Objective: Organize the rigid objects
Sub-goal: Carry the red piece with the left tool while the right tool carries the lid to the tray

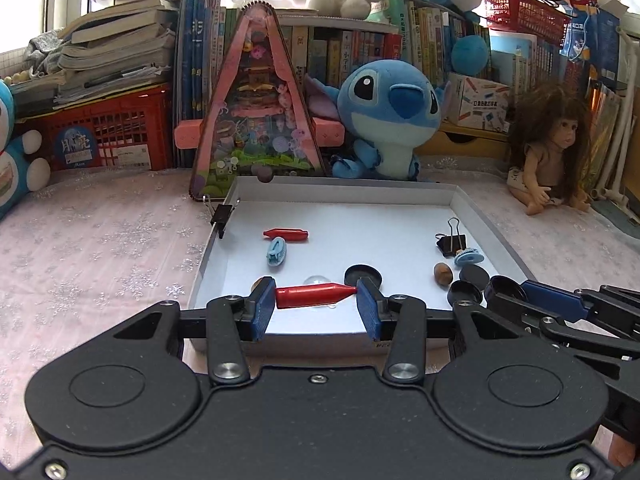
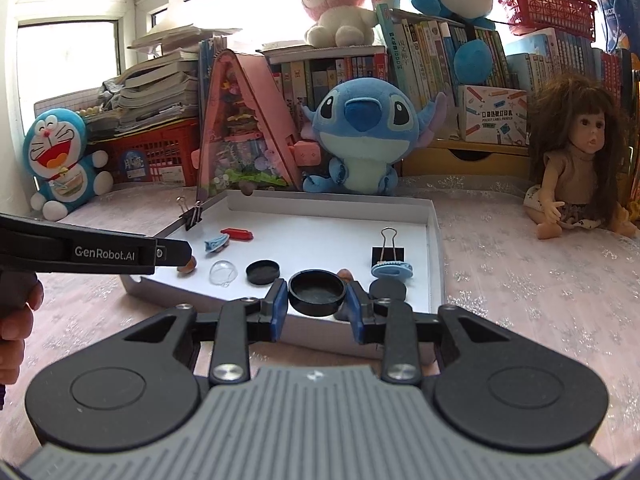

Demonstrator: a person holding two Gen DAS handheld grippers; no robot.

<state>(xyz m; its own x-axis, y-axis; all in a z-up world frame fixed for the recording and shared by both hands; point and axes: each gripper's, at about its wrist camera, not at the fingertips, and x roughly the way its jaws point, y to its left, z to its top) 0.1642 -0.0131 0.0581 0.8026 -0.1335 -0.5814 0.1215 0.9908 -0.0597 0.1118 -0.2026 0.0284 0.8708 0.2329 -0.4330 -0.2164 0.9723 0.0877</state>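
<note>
While my left gripper (image 1: 317, 297) clamps a red tube (image 1: 314, 296) at lower center, my right gripper (image 2: 317, 299) grips a black cap (image 2: 317, 293) over the tray (image 2: 332, 203).

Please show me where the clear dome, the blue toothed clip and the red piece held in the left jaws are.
clear dome (image 2: 224, 274), right wrist view, middle of its top.
blue toothed clip (image 2: 391, 270), right wrist view, its centre.
red piece (image 1: 314, 296), left wrist view, mid-body.
</note>
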